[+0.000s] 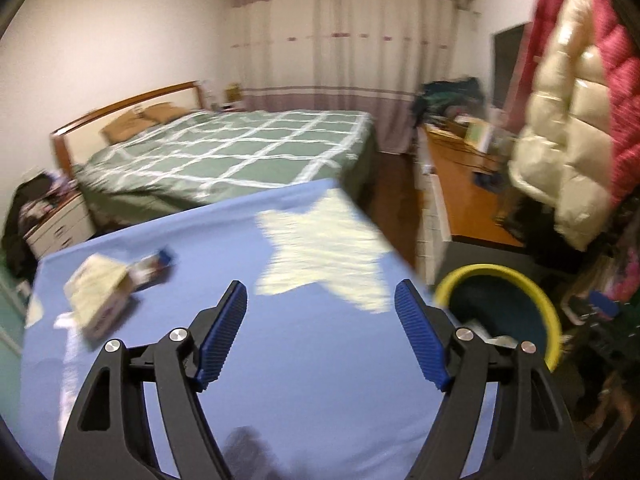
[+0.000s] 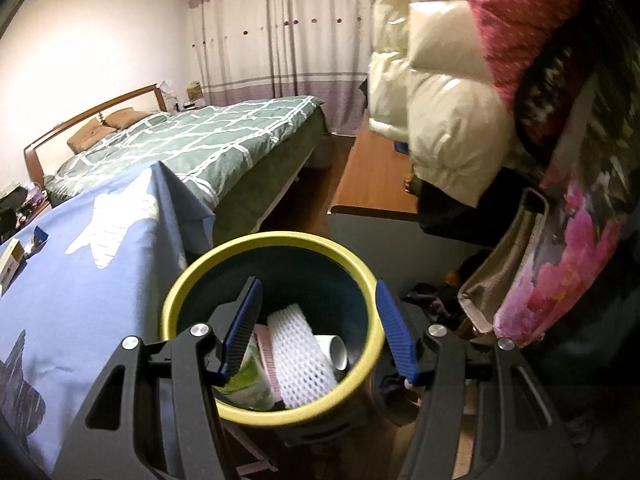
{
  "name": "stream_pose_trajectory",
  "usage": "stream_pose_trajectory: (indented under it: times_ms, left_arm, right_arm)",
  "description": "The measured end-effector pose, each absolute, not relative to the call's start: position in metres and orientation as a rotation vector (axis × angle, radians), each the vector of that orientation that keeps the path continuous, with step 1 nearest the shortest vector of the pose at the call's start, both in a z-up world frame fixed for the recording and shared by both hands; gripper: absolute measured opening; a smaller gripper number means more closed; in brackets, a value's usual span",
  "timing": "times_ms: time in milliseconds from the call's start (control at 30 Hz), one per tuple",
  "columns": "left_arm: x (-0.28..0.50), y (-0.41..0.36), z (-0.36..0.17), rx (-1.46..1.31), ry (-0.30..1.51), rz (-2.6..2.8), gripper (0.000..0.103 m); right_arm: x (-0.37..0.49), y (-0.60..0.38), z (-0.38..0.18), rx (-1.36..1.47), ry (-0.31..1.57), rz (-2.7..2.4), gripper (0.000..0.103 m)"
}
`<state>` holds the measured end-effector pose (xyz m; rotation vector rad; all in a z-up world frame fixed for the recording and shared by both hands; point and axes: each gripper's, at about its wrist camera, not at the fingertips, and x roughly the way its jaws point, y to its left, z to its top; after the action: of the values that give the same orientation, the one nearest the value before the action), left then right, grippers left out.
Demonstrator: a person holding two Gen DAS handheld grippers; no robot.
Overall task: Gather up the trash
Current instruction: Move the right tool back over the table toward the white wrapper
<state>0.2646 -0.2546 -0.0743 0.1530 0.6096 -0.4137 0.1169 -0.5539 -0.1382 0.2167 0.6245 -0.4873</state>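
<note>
while our left tongs (image 1: 320, 312) are hanging released over the blue surface (image 1: 304, 360), right tongs (image 2: 318, 320) released above the bin (image 2: 280, 410), we are risking nudging the carton (image 1: 100, 296) off the surface's left edge.

The left gripper (image 1: 320, 300) tilts downward, its jaws spread apart with nothing between them. The right gripper (image 2: 318, 300) also angles down, jaws parted and empty.

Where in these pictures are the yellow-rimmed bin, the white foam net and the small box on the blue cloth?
yellow-rimmed bin (image 2: 276, 240): right wrist view, far rim.
white foam net (image 2: 300, 356): right wrist view, middle of its mesh.
small box (image 1: 96, 296): left wrist view, top face.
</note>
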Motion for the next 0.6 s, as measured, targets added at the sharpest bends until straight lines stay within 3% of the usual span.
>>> stream_pose_trajectory:
  times_ms: [600]
  left_arm:
    - [0.311, -0.001, -0.117, 0.055, 0.643, 0.065, 0.076]
  right_arm:
    - [0.238, -0.42, -0.103, 0.126, 0.657, -0.114, 0.056]
